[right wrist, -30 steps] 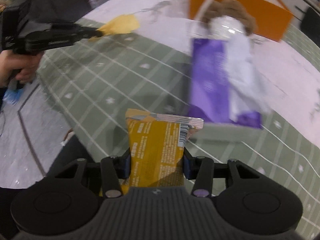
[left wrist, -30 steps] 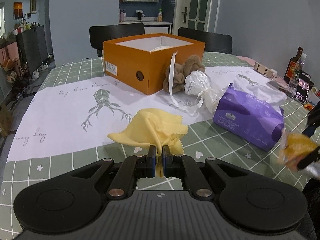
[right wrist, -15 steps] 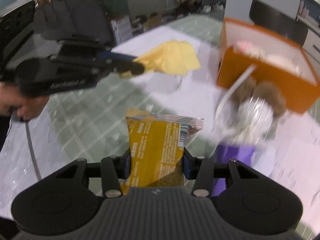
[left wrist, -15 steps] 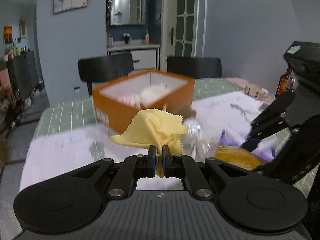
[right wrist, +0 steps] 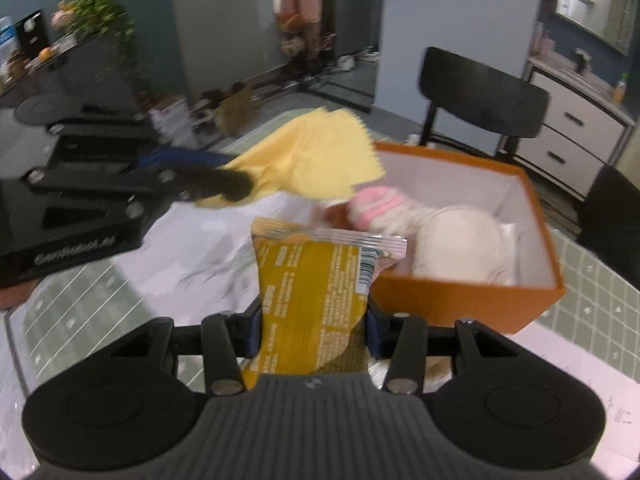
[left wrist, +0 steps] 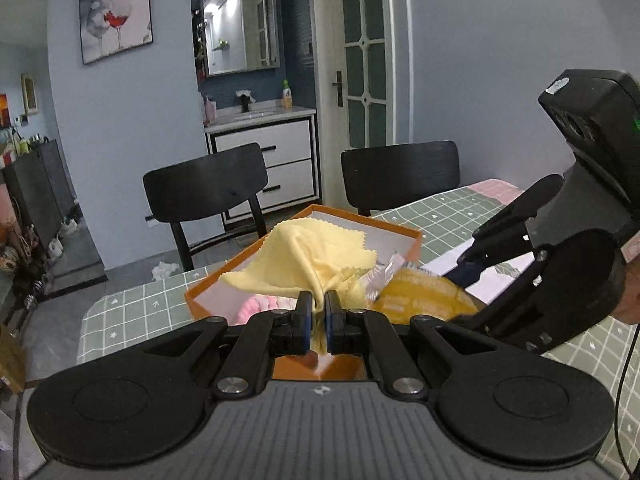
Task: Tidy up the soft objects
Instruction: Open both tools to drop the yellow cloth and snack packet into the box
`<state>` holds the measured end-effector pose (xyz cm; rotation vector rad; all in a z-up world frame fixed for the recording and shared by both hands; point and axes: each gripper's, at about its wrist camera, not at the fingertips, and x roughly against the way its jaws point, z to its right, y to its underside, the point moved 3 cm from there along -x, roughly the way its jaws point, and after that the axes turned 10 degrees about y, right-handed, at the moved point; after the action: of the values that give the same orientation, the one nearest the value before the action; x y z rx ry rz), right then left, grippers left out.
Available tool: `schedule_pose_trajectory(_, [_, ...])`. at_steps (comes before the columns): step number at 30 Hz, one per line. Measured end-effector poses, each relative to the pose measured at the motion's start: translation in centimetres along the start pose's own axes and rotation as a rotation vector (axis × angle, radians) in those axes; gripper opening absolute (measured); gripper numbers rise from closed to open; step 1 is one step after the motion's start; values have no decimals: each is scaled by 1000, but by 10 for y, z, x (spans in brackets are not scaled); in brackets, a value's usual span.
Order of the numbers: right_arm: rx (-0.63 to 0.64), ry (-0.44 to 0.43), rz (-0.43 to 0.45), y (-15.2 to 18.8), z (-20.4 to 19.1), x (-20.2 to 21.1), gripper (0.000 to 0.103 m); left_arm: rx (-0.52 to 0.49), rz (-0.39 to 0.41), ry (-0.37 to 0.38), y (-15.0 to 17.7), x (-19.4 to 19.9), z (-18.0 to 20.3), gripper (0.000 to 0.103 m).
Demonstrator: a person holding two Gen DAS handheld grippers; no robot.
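left gripper (left wrist: pixel 316 314) pinching yellow cloth (left wrist: pixel 308 258) | right gripper (right wrist: pixel 314 336) clamped on snack packet (right wrist: pixel 312 280) | orange box (right wrist: pixel 536 300) lies ahead and below both | right nearer its opening

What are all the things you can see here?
cloth: one, pale yellow, pinched in the left tongs, above the box
snack packet: one, mustard yellow with a silver seal, clamped in the right tongs, near the box
box: one, orange outside and white inside, open, on the table
soft things in the box: at least two, pink-and-white and cream
table: one, green checked cloth
chairs: two, black, behind the table
cabinet: one, white with drawers, against the far wall
left tongs: shut on the cloth
right tongs: shut on the snack packet
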<state>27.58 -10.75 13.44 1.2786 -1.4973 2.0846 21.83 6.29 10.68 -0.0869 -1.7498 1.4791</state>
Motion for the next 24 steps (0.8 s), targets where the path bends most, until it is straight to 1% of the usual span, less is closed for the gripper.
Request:
schedule_pose_trajectory(2, [-30,30,0,-12,15,-11,47,16,-19,-1,-6,-16,-9,7])
schedule_pose_trajectory(6, [-119,77,-1,-34,45,-42,47,25,-69,-24,-7,-50,-25,7])
schedule_pose_trajectory(8, [-170,93,-3,-43,59,-58,47,34,-98,-30,-4,-67,-32,7])
schedule_pose_trajectory(11, [-210,125,-3,-54,68,-81,47,46,-133,-29,2,-90,-38,7])
schedule_pose_trajectory(16, [-201,178,23,-64,72,-118,47,31,-212,-37,18,-120,-42,7])
schedule_pose_trajectory(20, [-160,179,0,-62,68,-148,48,9,-269,-47,29,-141,-45,7])
schedule_pose_trajectory(24, [-116,161,-13,-56,60,-166,48,1,-305,-38,37,-149,-45,7])
